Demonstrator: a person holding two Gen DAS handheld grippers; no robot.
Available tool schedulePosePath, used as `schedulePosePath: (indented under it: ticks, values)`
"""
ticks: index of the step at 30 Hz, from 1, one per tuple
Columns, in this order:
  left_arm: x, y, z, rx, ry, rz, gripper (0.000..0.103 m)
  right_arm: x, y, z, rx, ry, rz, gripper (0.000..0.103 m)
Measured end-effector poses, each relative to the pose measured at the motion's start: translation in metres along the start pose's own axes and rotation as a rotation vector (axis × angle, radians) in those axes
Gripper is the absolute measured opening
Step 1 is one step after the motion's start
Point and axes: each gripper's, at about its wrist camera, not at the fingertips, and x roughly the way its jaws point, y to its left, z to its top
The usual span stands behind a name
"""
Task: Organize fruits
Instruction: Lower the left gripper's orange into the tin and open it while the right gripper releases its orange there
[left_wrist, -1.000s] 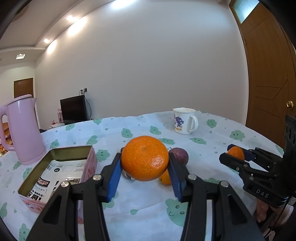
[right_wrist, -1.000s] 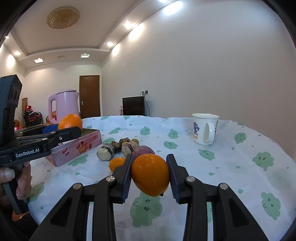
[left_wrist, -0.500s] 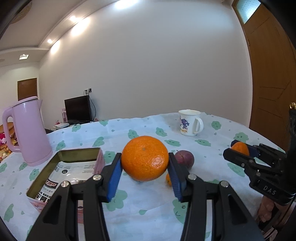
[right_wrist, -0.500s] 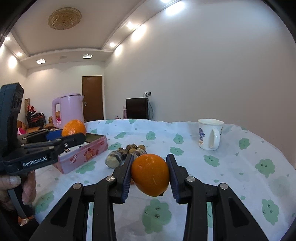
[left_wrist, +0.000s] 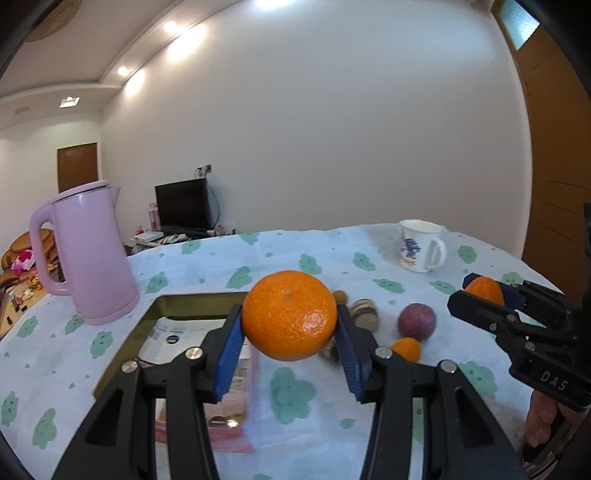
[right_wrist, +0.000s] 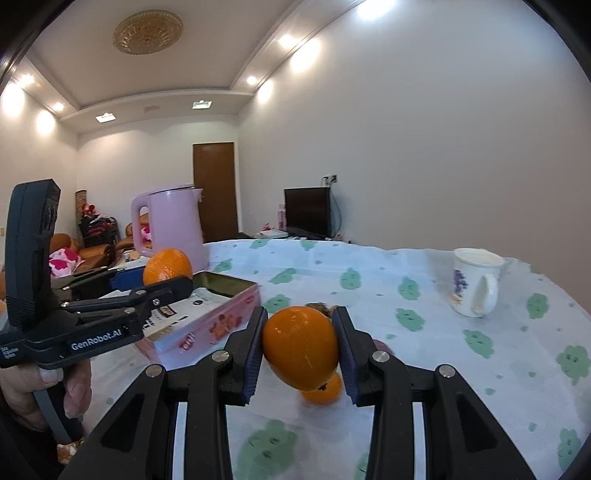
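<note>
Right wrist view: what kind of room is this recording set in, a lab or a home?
Most likely a home living or dining room. A table with a cloud-print cloth holds a pink kettle and a mug; behind stand a television, a wooden door and a cluttered sofa.

You are looking at a bright orange mandarin (left_wrist: 289, 315) between blue pads (left_wrist: 229, 347), a deeper orange fruit (right_wrist: 300, 348), a purple passion fruit (left_wrist: 416, 320), a pink kettle (left_wrist: 91, 253), a pink tin (right_wrist: 207, 325), a white floral mug (right_wrist: 472, 286) and a pale cloth (left_wrist: 221, 266) showing green blobs.
</note>
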Motion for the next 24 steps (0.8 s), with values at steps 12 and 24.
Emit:
schedulePosePath:
  ticks: [12, 24]
  values:
    - [0.016, 0.042, -0.002, -0.033, 0.080, 0.077, 0.050, 0.039, 0.024, 0.021, -0.008, 0.051, 0.075, 0.038]
    - [0.029, 0.066, -0.005, -0.035, 0.128, 0.117, 0.050, 0.074, 0.050, 0.043, -0.024, 0.093, 0.133, 0.038]
